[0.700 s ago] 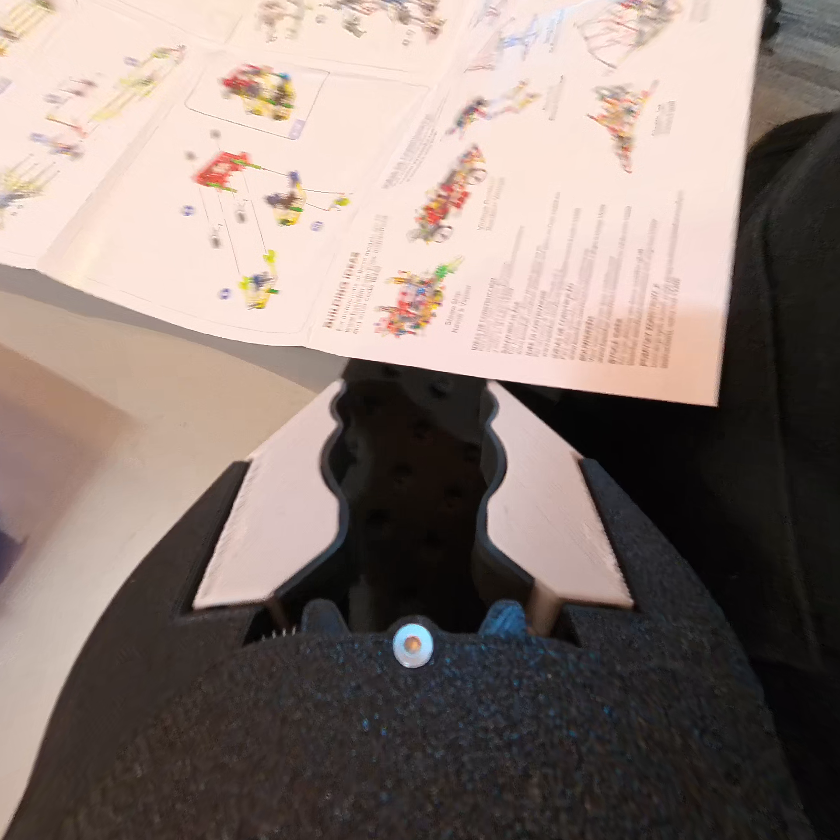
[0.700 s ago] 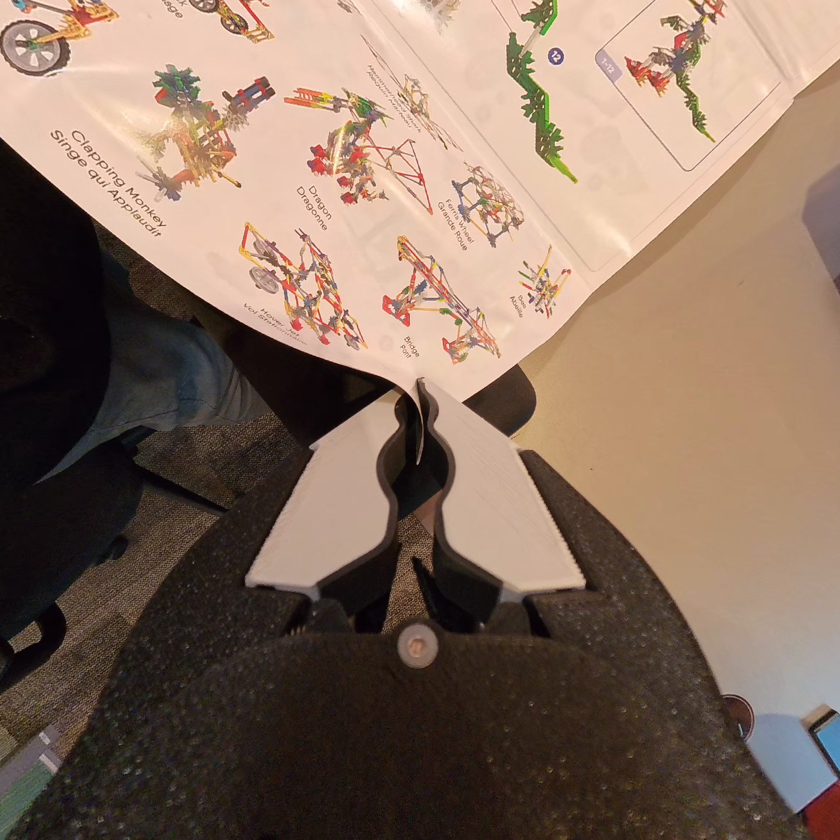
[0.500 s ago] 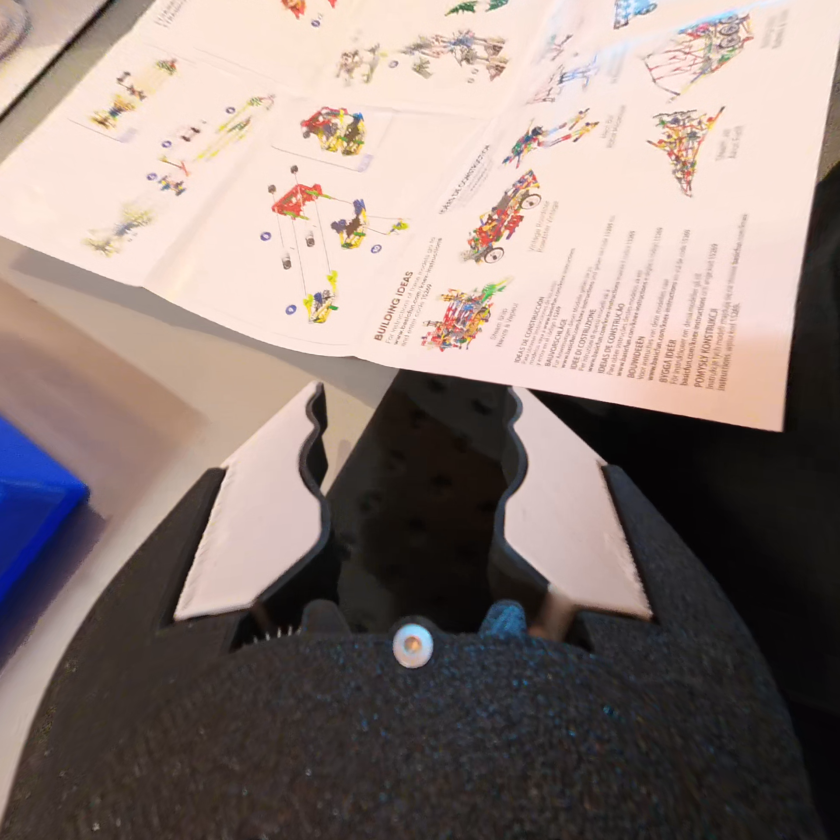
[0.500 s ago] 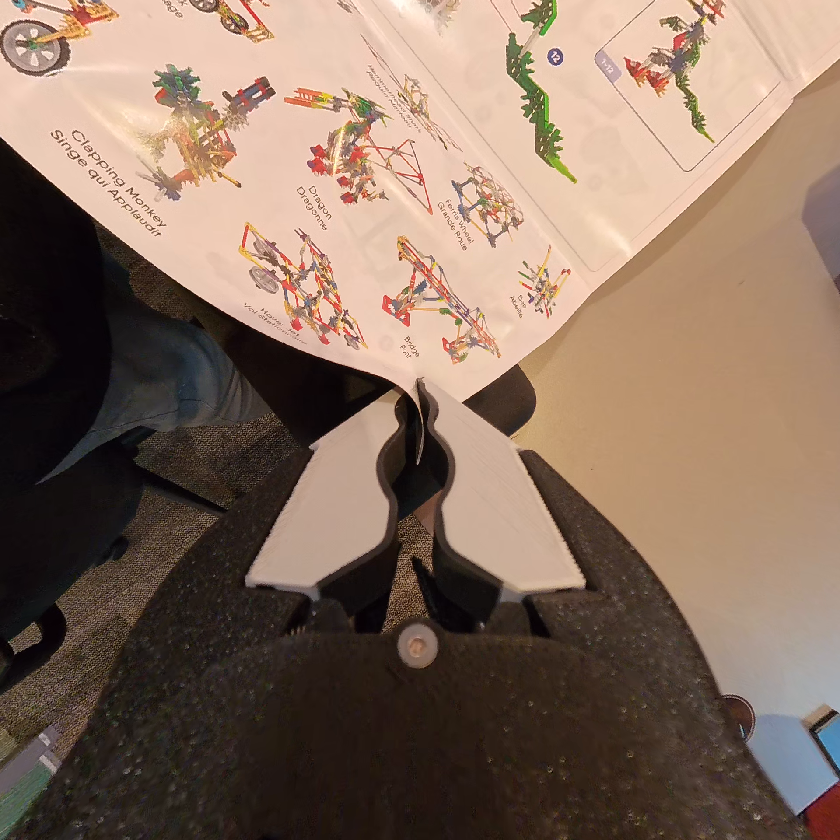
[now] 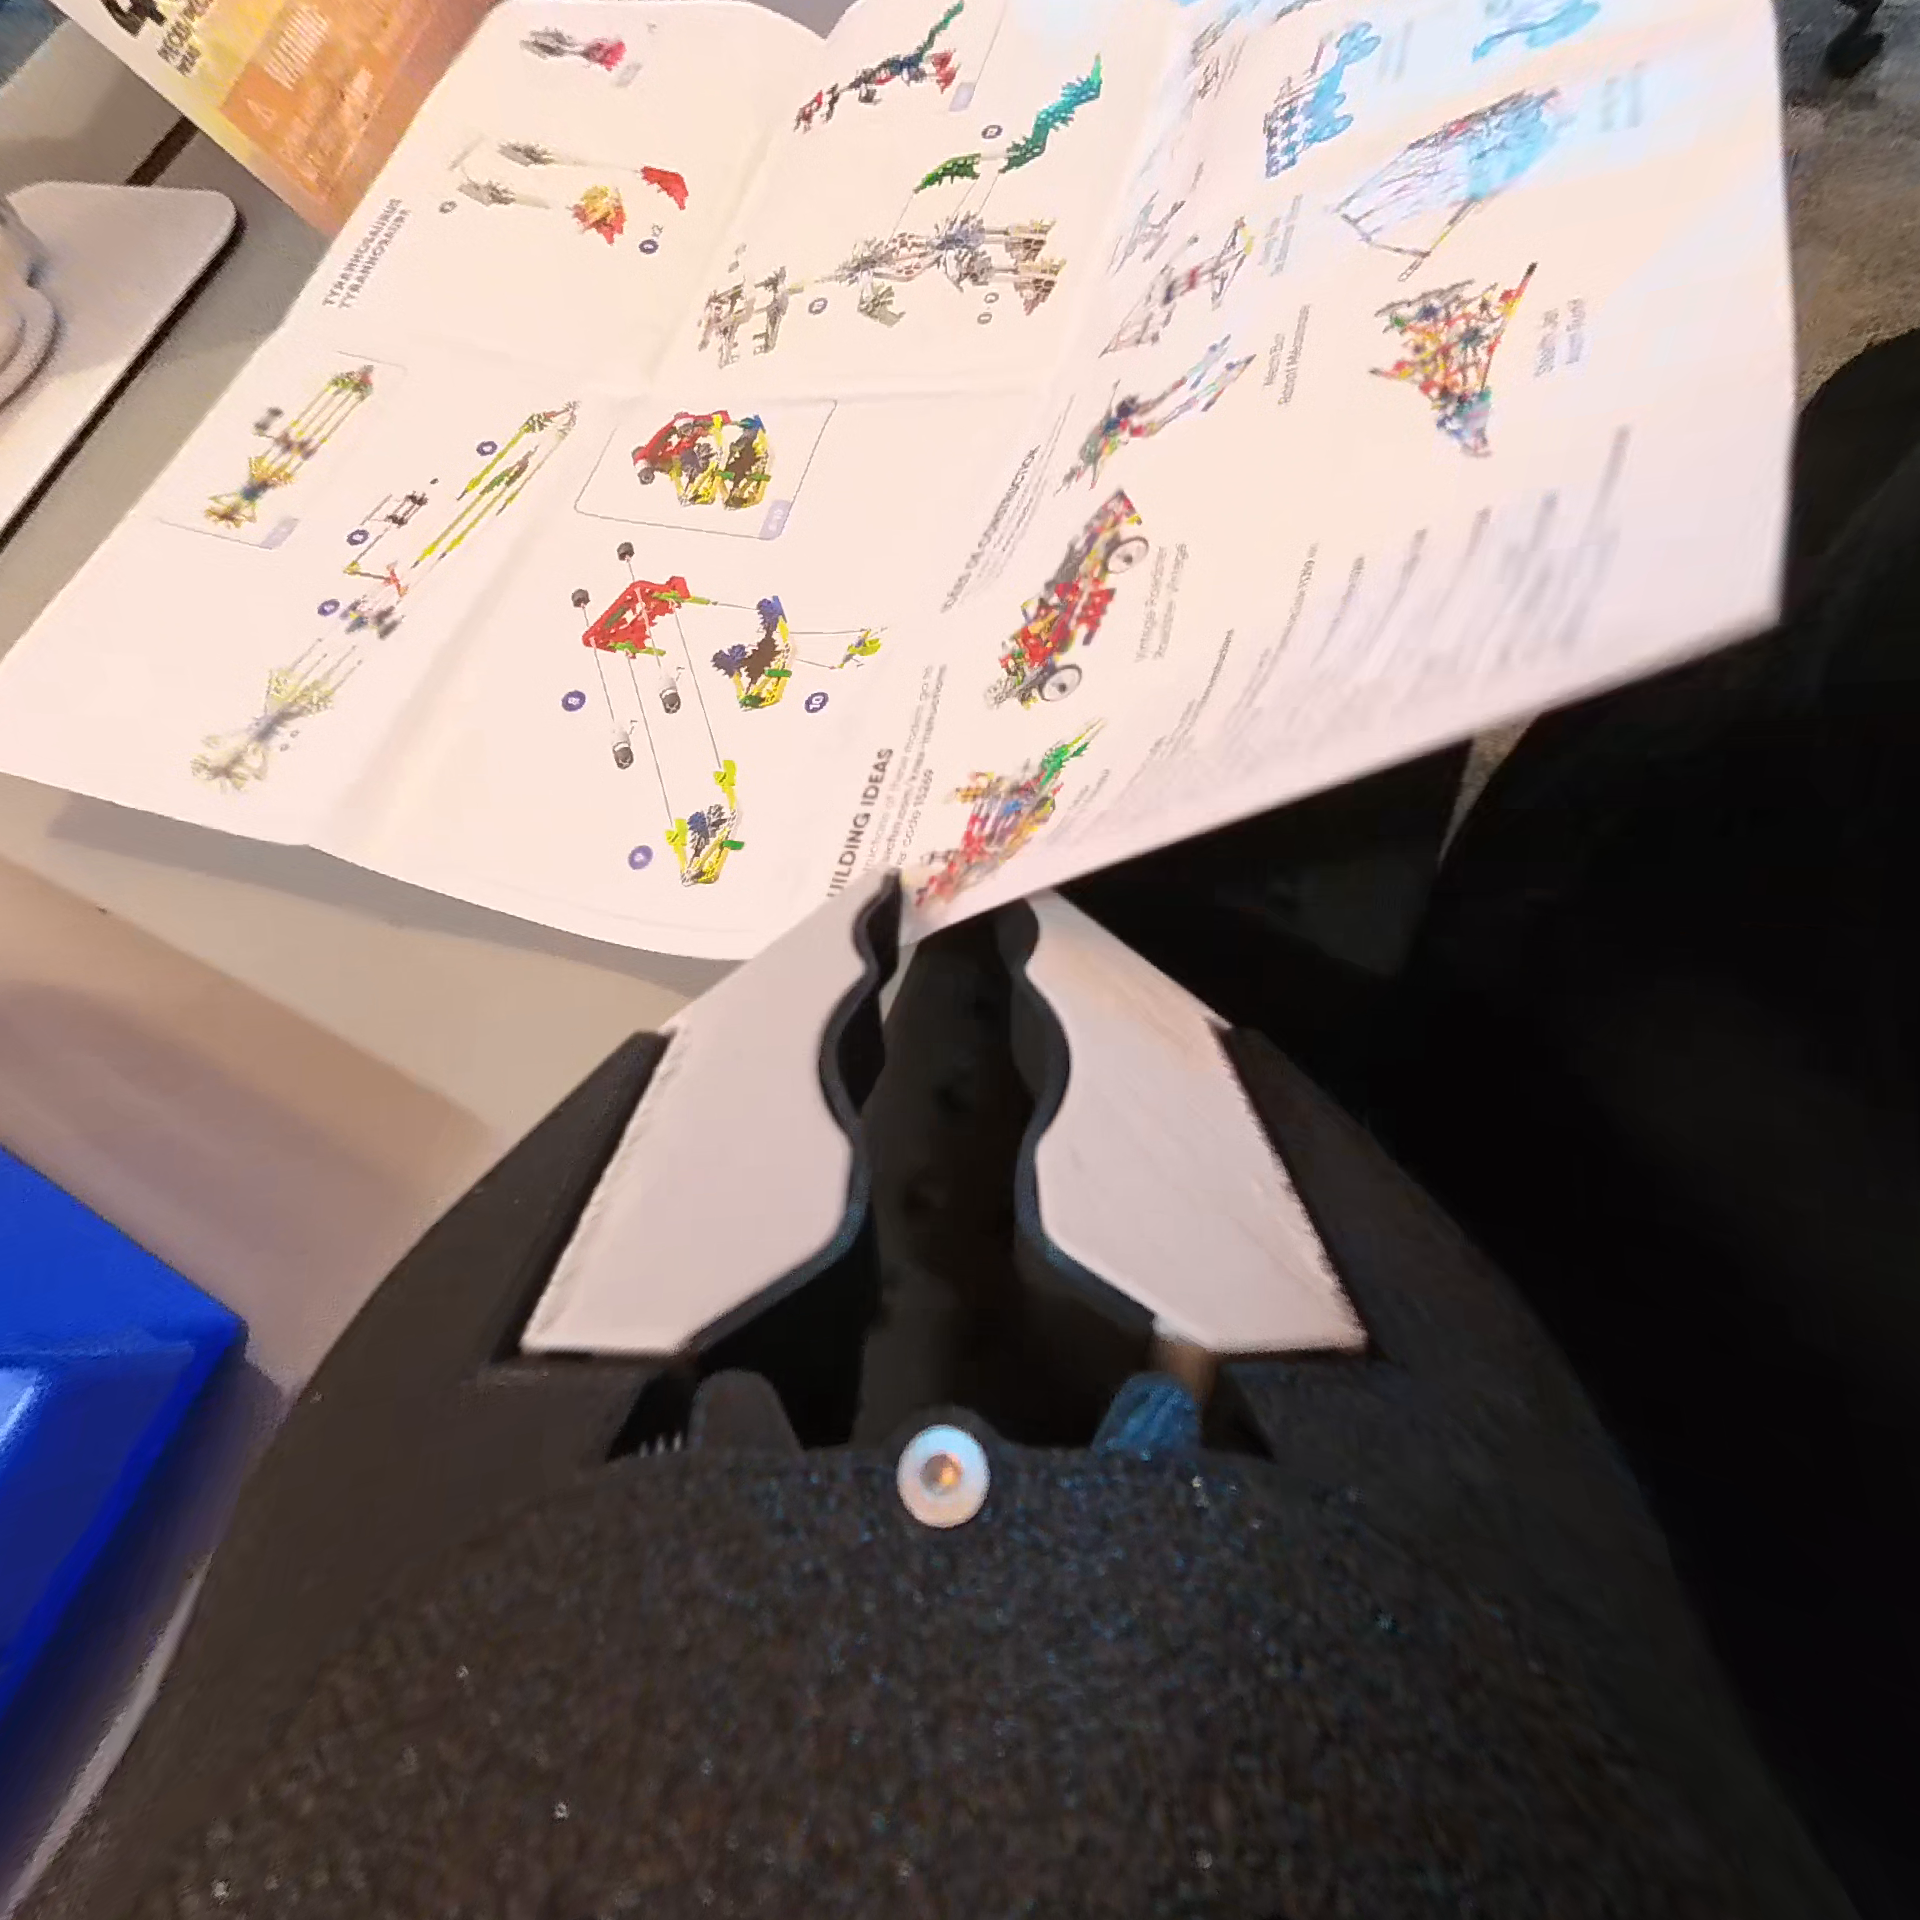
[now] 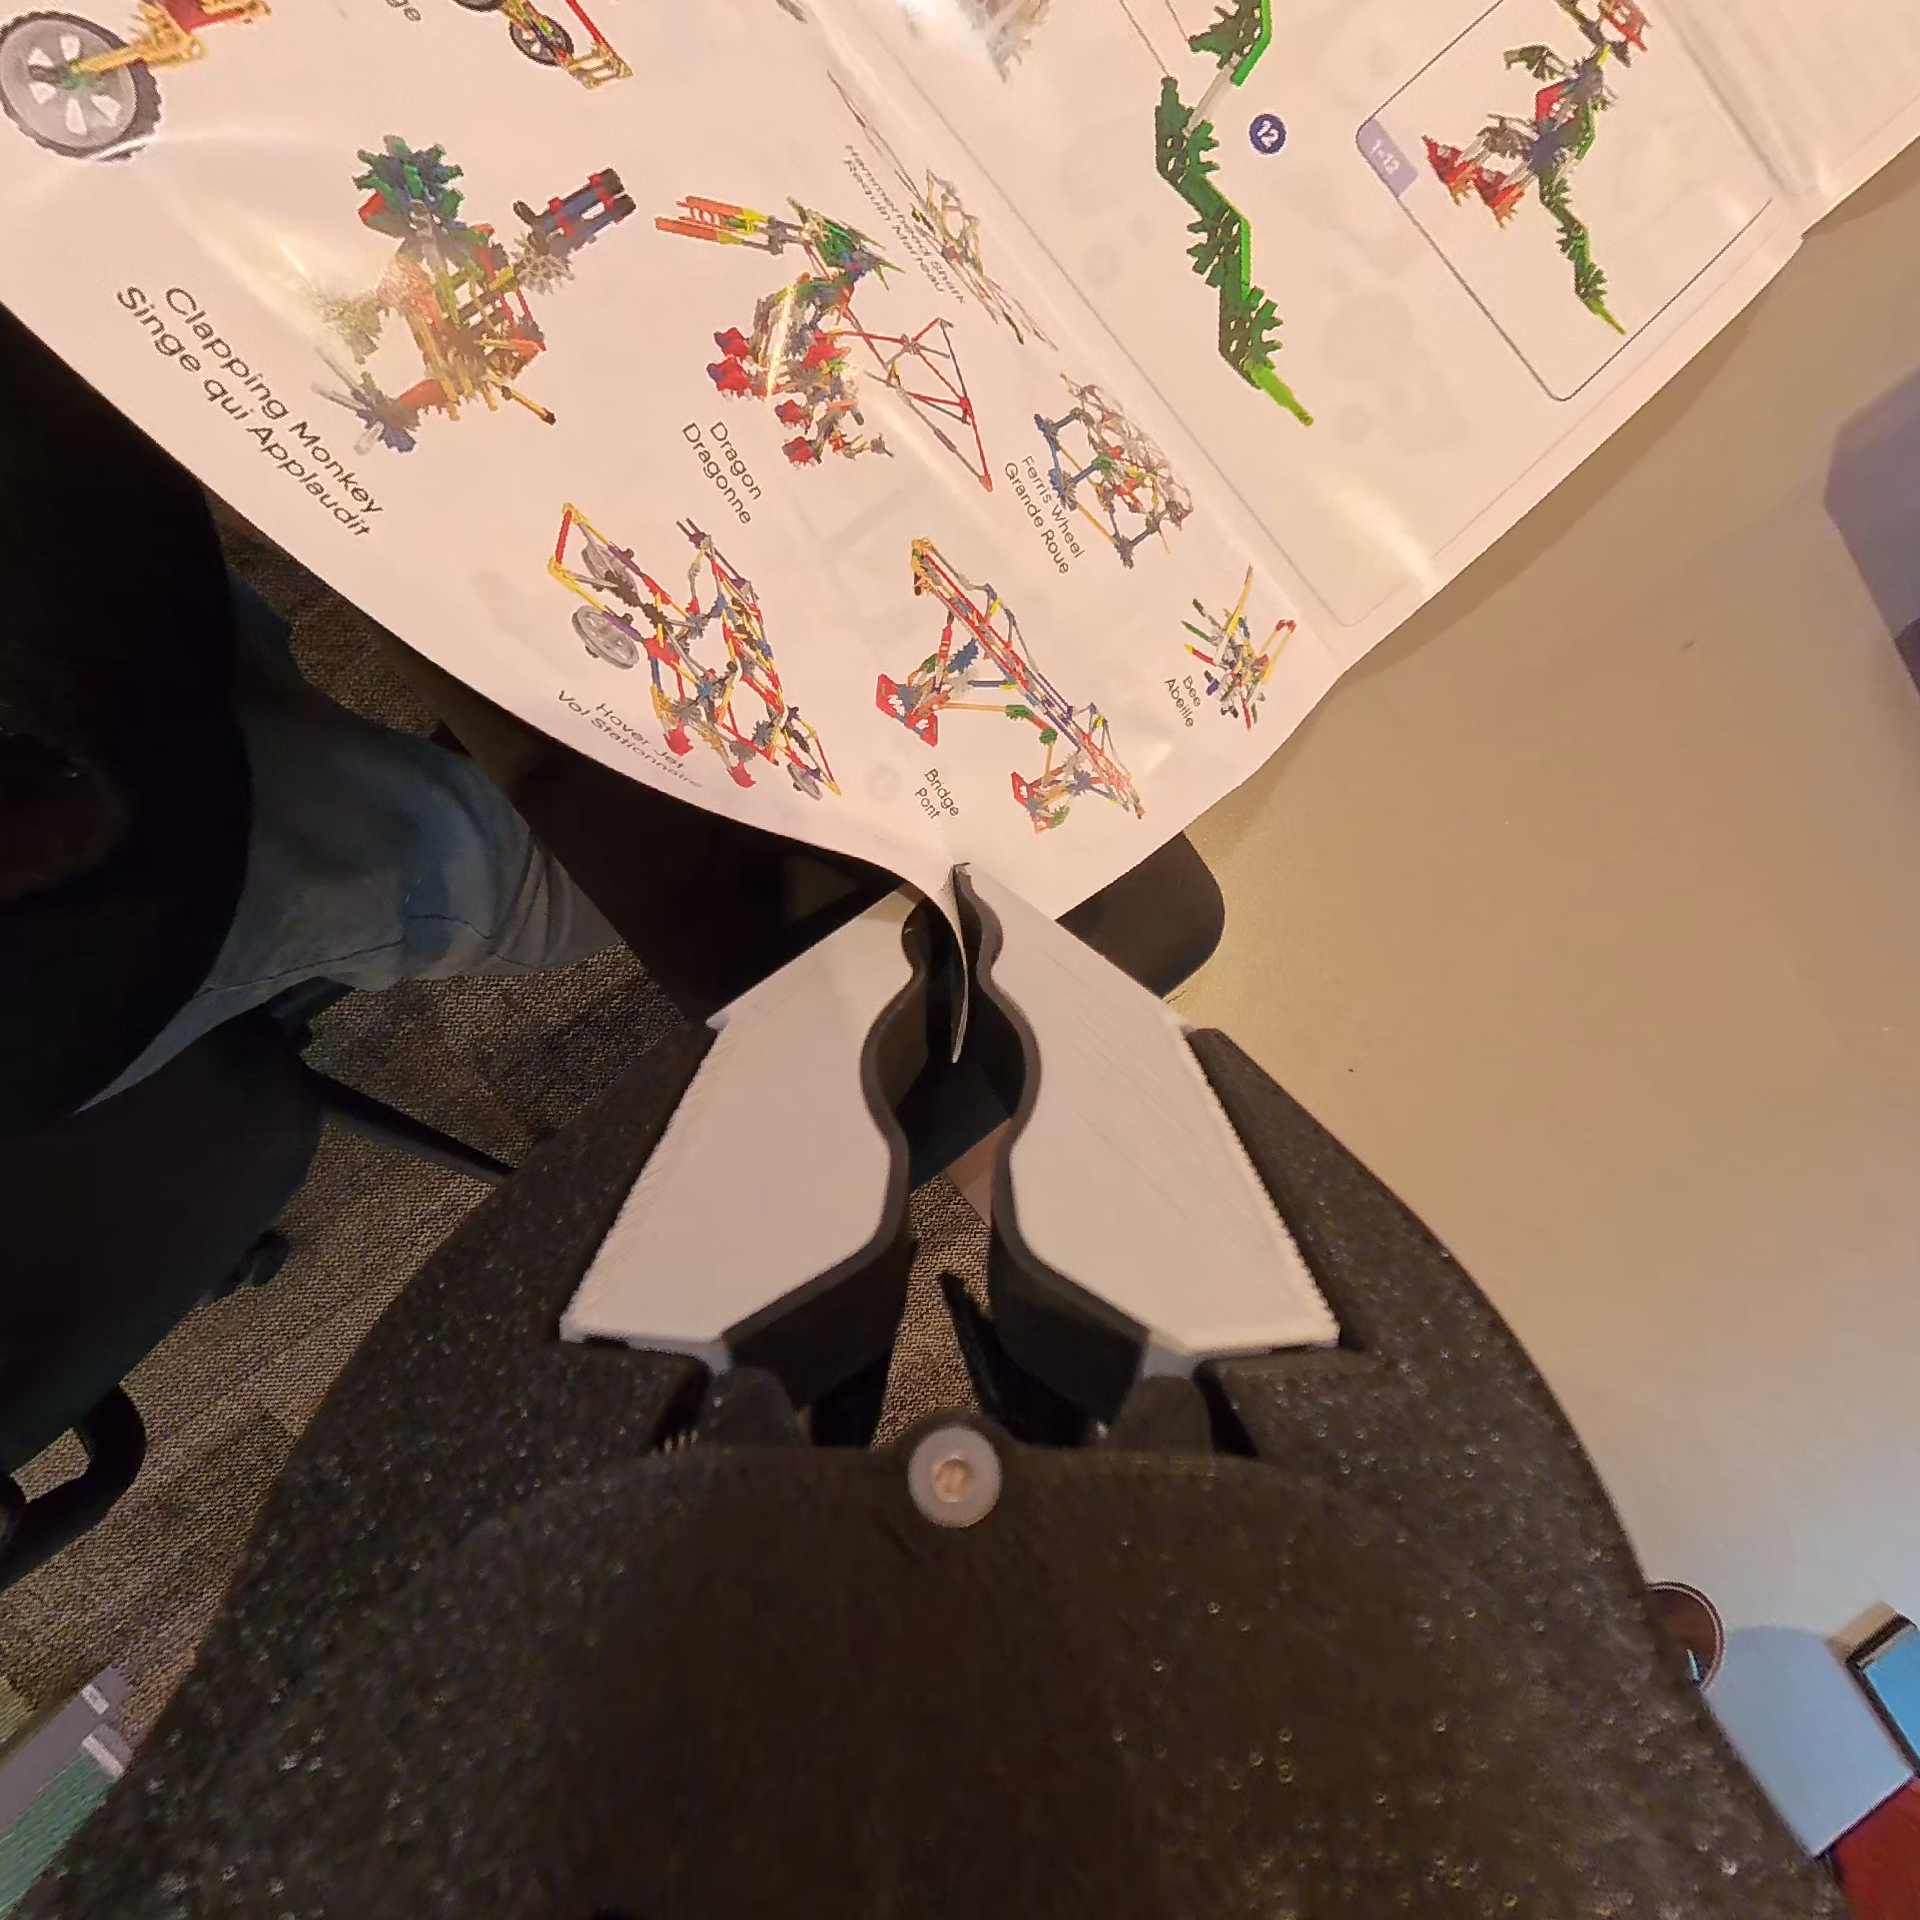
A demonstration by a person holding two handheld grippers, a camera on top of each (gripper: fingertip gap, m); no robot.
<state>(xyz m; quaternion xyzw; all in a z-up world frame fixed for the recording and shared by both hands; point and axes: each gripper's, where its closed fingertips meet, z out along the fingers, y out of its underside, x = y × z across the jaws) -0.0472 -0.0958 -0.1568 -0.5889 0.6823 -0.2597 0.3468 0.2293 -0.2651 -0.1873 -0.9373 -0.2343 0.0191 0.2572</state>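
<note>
A large white instruction sheet printed with coloured models lies partly on the pale table, and its near part is lifted off the table edge. My left gripper is open with a narrow gap, and the sheet's near edge sits right at its fingertips. My right gripper is shut on the same sheet's near edge, and a sliver of paper shows between its fingers. The sheet curves up from that grip.
A blue box stands at the table's near left. An orange-and-yellow box and a white pad lie at the far left. A person's leg and grey carpet are below the table edge. Tip to tip, the grippers are about 35 centimetres apart.
My left gripper has moved forward to the sheet's near edge and its fingers have narrowed. The sheet's right side has lifted. The right gripper has held still on the sheet.
</note>
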